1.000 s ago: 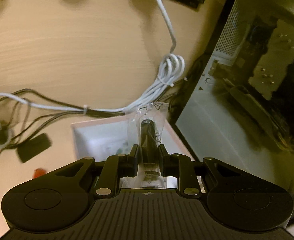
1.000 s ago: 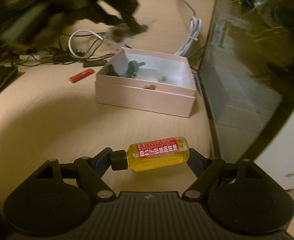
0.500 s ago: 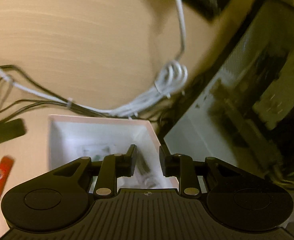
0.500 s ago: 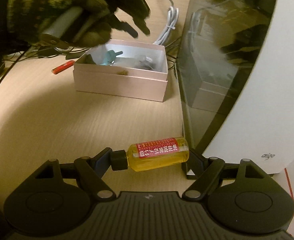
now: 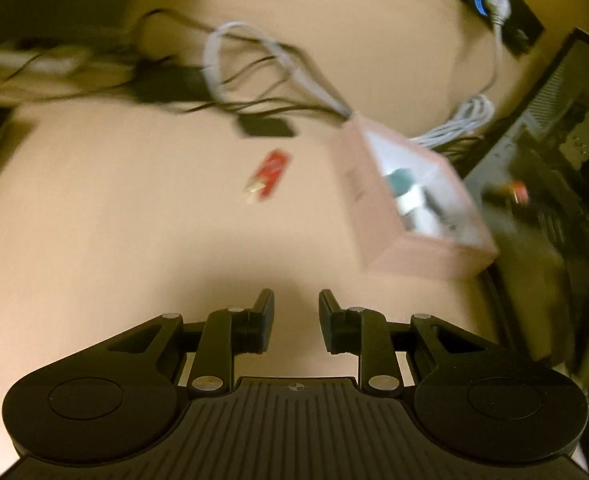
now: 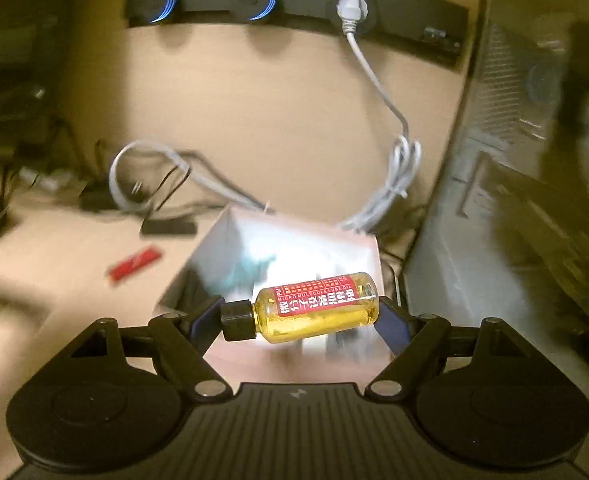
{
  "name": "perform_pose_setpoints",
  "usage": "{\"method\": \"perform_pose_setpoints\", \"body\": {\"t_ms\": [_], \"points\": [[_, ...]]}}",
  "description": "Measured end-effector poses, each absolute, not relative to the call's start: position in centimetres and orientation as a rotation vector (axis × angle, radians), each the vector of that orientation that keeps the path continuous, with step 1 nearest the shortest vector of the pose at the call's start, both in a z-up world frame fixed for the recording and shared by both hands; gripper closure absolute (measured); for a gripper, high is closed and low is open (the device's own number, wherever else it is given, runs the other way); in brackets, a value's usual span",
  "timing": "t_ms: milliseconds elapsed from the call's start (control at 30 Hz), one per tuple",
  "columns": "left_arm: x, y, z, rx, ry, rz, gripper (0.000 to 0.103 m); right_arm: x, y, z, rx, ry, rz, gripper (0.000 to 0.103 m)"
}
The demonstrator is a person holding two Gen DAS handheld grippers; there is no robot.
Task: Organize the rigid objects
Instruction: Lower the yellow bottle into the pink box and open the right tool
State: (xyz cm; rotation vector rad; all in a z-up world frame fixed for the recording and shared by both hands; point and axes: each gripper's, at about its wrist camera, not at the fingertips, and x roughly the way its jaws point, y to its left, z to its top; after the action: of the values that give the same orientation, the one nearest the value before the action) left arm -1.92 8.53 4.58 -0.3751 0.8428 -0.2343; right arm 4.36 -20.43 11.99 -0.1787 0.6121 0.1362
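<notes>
A pink open box [image 5: 378, 208] with a white inside holds a teal item [image 5: 400, 179] and other small things. My left gripper [image 5: 296, 312] is open and empty, above the bare desk, to the left of the box and nearer to me. My right gripper [image 6: 302, 314] is shut on a yellow oil bottle [image 6: 318, 306] with a red label and black cap, held sideways right over the box [image 6: 294, 240]. A red lighter [image 5: 268, 176] lies on the desk left of the box; it also shows in the right wrist view [image 6: 136, 262].
A computer case [image 6: 526, 184] stands right of the box. A white cable [image 6: 394, 160] runs to a black socket strip [image 6: 294, 4] at the back. Tangled cables [image 5: 198, 76] and a small black item [image 5: 264, 127] lie left of the box.
My left gripper let a bagged black item go into the box, then pulled back to the left. My right gripper carried the bottle forward to above the box.
</notes>
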Motion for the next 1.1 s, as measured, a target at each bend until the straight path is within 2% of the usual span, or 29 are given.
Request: {"method": "perform_pose_setpoints", "body": {"t_ms": [233, 433, 633, 833, 1100], "points": [[-6.6, 13.9, 3.7, -0.406, 0.851, -0.093, 0.076, 15.2, -20.7, 9.3, -0.02, 0.748, 0.053, 0.022], [-7.6, 15.4, 2.9, -0.441, 0.866, -0.064, 0.076, 17.5, -21.9, 5.8, 0.056, 0.891, 0.018, 0.022], [-6.7, 14.2, 2.6, -0.407, 0.878, -0.111, 0.076, 15.5, -21.5, 6.0, -0.035, 0.835, -0.001, 0.022], [-4.6, 12.8, 2.5, -0.387, 0.868, -0.155, 0.076, 13.2, -20.2, 9.9, -0.069, 0.678, 0.07, 0.021], [-2.8, 11.4, 2.9, -0.346, 0.857, -0.211, 0.076, 13.1, -16.9, 11.4, 0.031, 0.723, 0.216, 0.021]]}}
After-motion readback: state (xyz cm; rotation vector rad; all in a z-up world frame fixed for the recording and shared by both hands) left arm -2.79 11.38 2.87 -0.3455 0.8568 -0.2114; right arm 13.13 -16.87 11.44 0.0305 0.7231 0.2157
